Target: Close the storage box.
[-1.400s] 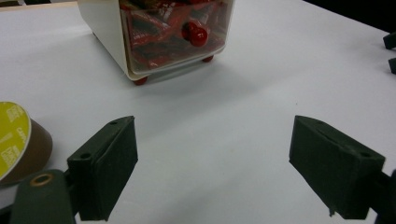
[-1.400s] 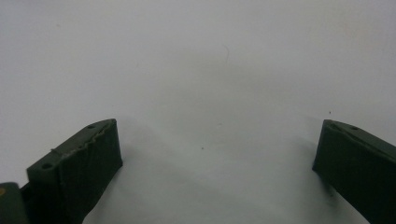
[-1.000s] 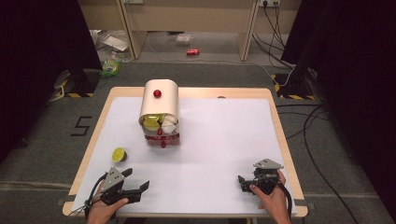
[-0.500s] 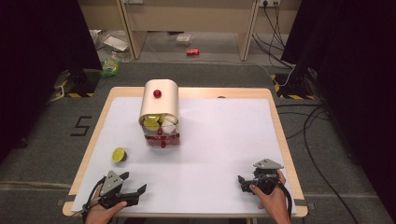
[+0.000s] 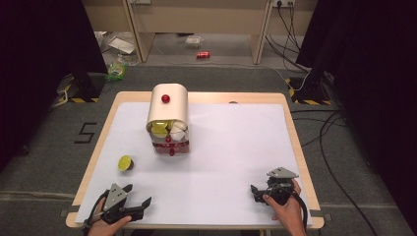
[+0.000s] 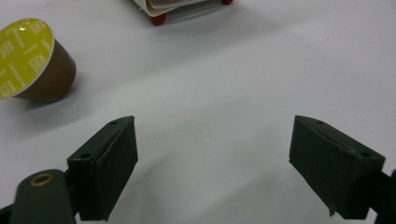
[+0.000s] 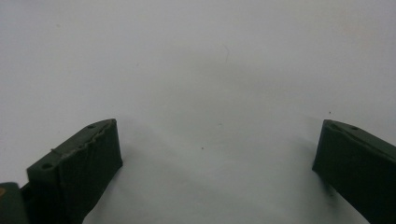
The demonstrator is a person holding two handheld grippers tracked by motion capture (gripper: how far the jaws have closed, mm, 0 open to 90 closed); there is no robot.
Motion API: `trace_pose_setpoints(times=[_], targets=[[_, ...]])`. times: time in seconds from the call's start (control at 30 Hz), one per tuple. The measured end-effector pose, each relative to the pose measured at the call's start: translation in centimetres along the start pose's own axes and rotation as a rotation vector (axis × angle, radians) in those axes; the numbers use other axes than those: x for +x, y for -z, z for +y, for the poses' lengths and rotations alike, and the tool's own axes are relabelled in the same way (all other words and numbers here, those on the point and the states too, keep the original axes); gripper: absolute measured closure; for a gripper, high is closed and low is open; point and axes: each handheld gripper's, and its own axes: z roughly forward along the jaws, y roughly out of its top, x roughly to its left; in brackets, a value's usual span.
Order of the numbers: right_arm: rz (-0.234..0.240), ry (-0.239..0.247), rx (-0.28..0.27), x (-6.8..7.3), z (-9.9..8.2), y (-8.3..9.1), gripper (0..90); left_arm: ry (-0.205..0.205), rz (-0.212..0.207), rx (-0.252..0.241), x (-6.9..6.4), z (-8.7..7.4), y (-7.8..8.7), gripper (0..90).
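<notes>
Bright even overhead light on the white table (image 5: 221, 147), dark room edges — soft shadows, slightly blurry close-ups

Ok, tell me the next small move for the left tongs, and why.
Probably ease the left tongs forward and toward the coffee pod. The pod lies on its side on the white table, apart from the pod holder, and the jaws stand open with nothing between them, short of it.
</notes>
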Motion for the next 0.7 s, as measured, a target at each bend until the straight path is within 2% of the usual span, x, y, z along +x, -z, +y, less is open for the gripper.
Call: trace_pose_setpoints(times=[0.4,0.7], targets=[[0.000,0.000,-0.001,0.0,0.0,0.0,0.9,-0.016,0.044,0.016,0.3,-0.8,0.7,15.1],[0.000,0.001,-0.001,0.0,0.0,0.0,0.9,0.003,0.084,0.032,0.7,-1.3,1.2,15.1]])
